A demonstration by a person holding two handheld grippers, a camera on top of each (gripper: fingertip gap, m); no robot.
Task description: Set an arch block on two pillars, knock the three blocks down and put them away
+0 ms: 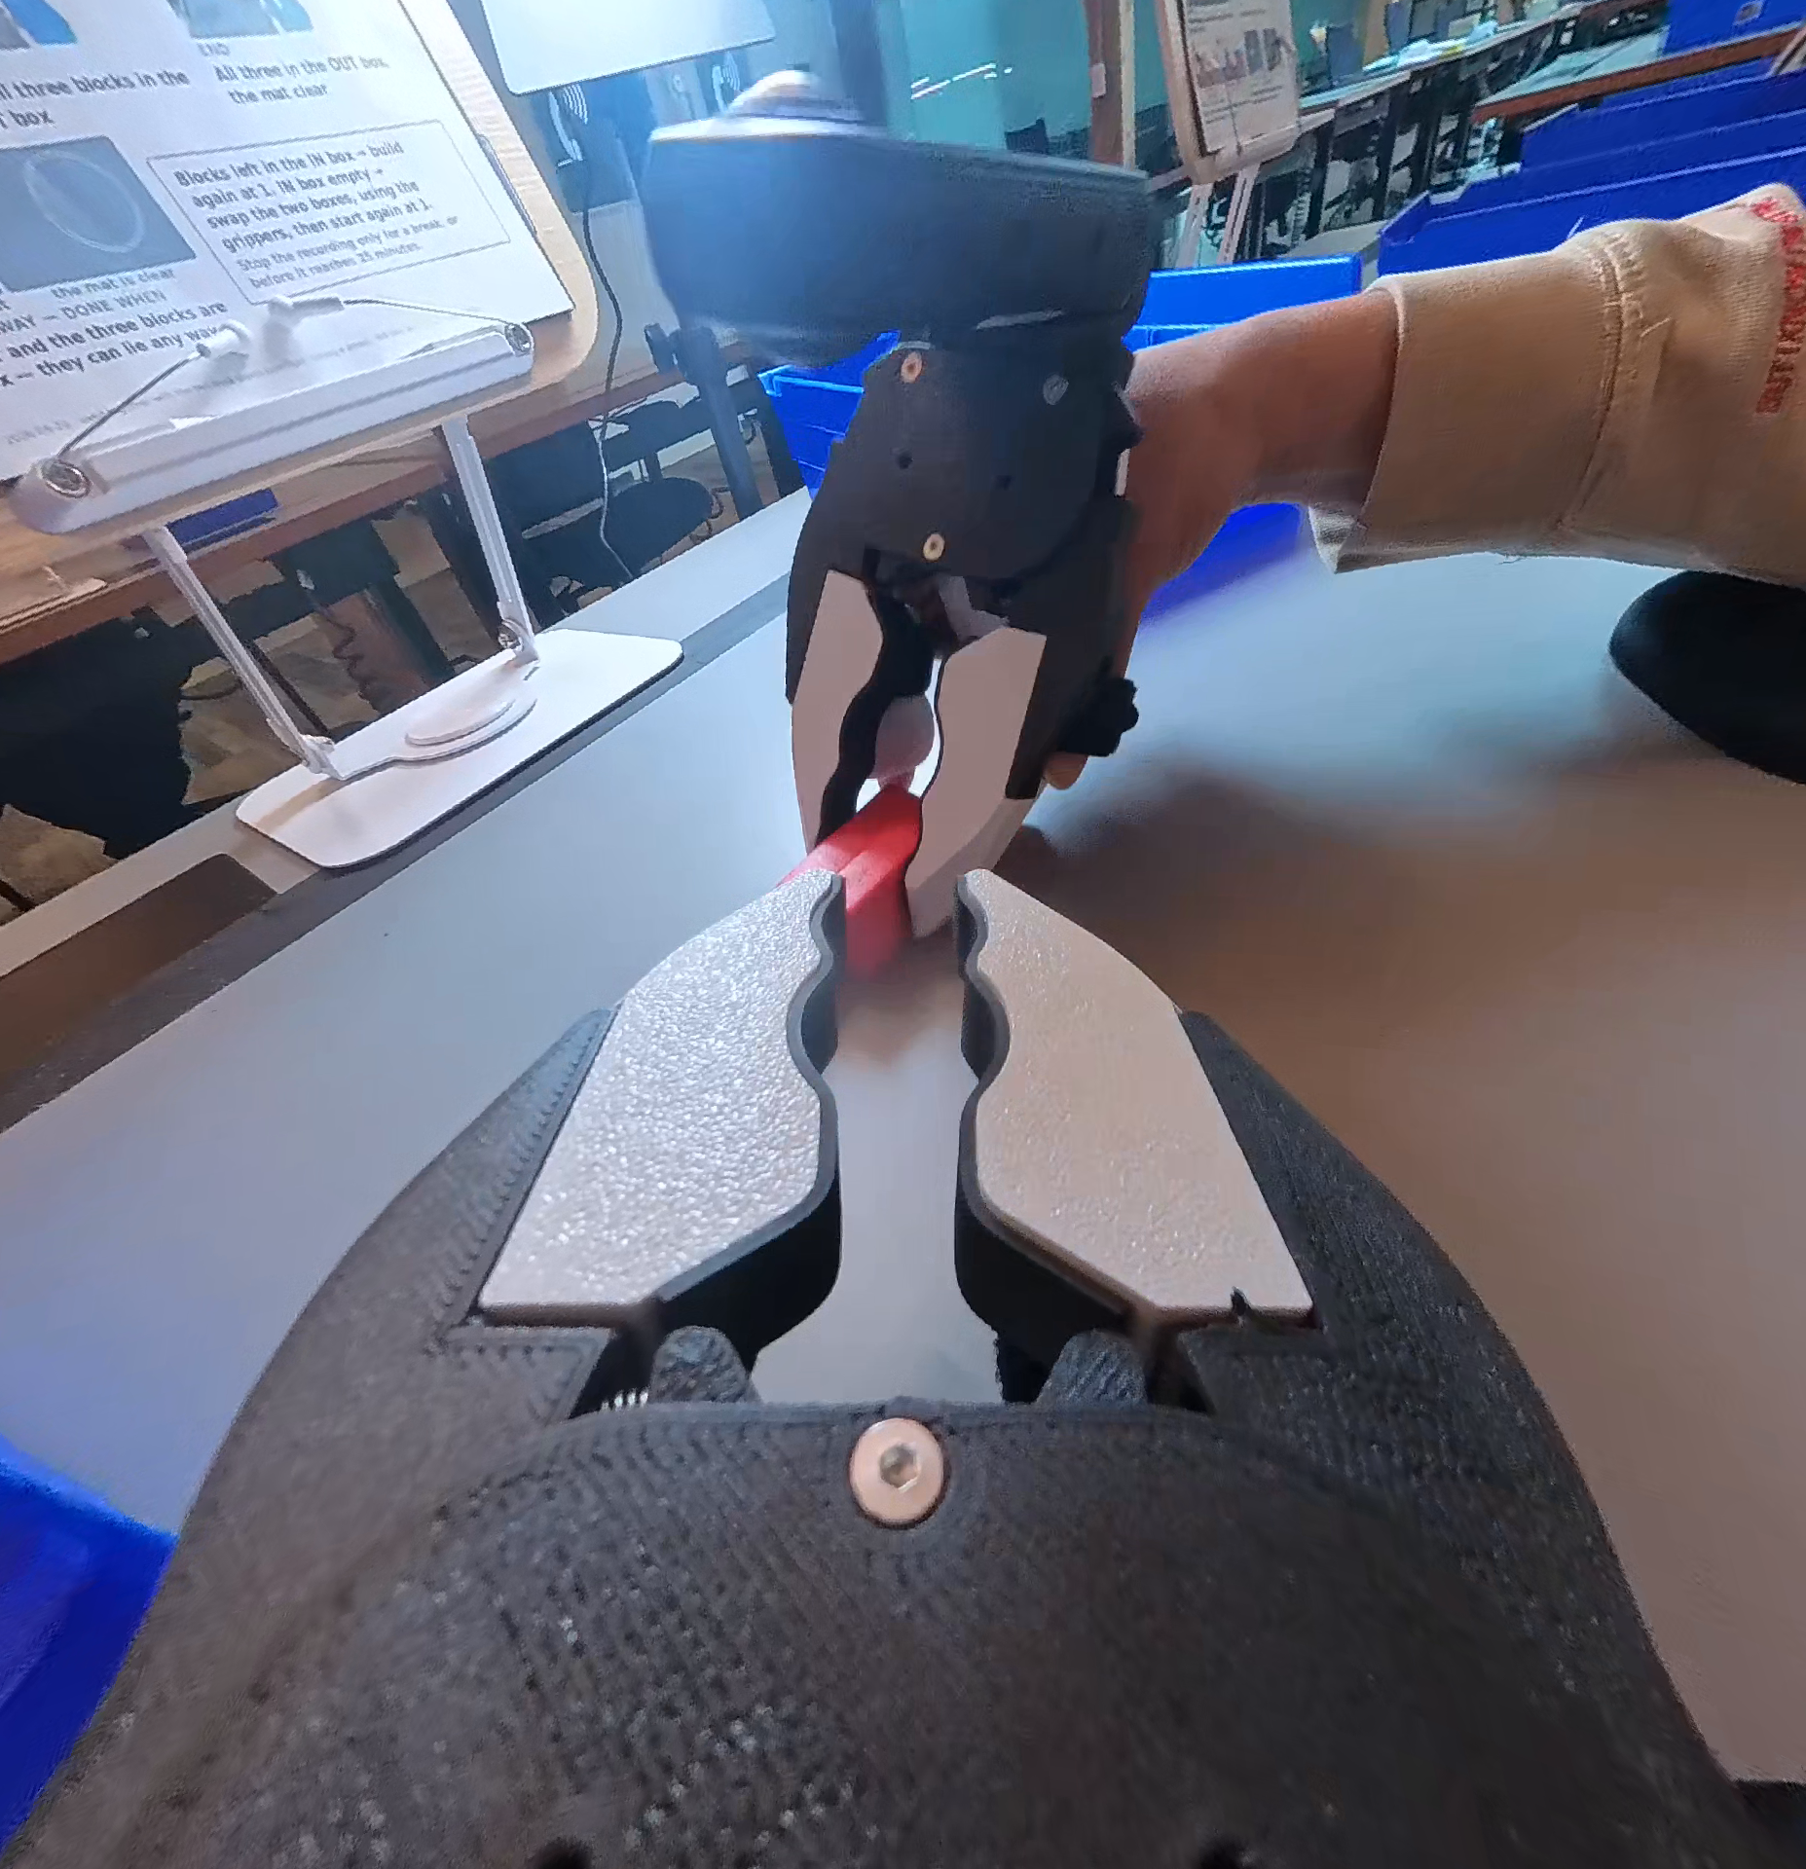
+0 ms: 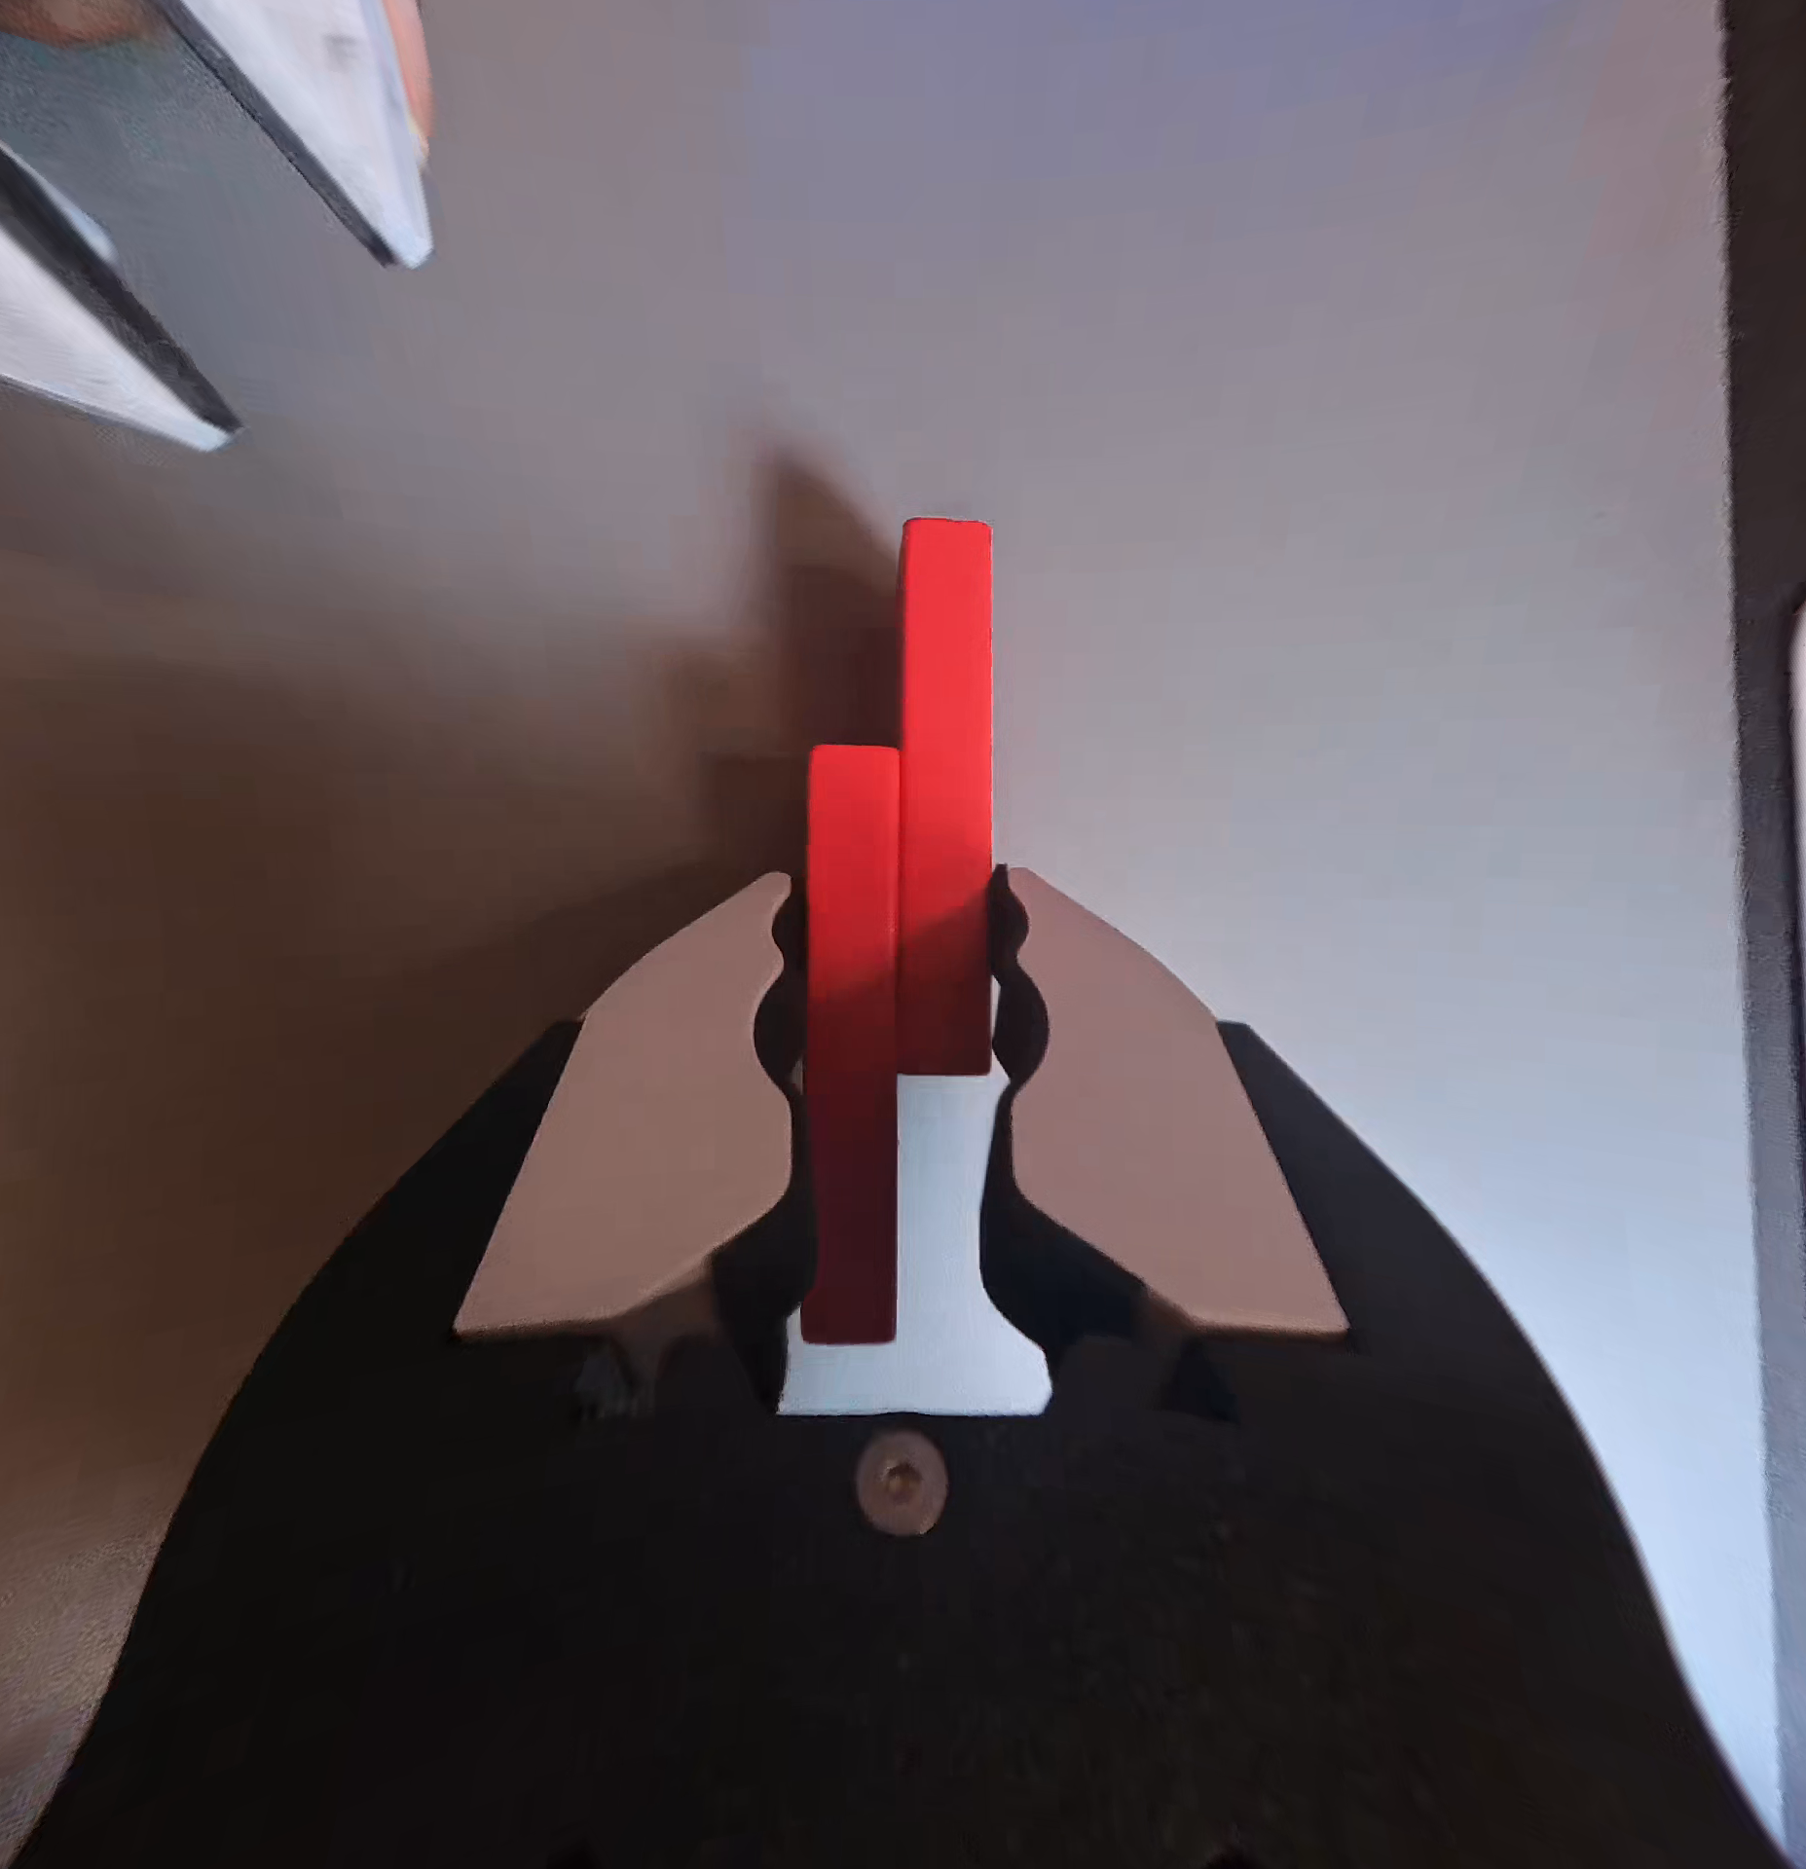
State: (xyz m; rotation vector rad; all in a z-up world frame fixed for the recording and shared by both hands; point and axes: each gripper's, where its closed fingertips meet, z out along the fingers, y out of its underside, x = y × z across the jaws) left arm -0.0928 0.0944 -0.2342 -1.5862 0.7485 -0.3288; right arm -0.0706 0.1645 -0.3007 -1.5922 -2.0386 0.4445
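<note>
Right tool (image 2: 896,890) pointing down at the grey counter (image 2: 1384,506), clamped on two flat red blocks (image 2: 944,759) held side by side, ends staggered. Left tool (image 1: 896,895) empty, narrow gap, tips near the blocks. Third block not visible. Blue bins (image 1: 1637,152) behind.

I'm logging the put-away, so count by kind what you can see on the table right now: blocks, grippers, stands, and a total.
Red blocks: 2, side by side between the fingers of the right gripper
Grippers: 2, the right gripper and the left gripper, which holds nothing
White stand: 1
Total: 5
</note>
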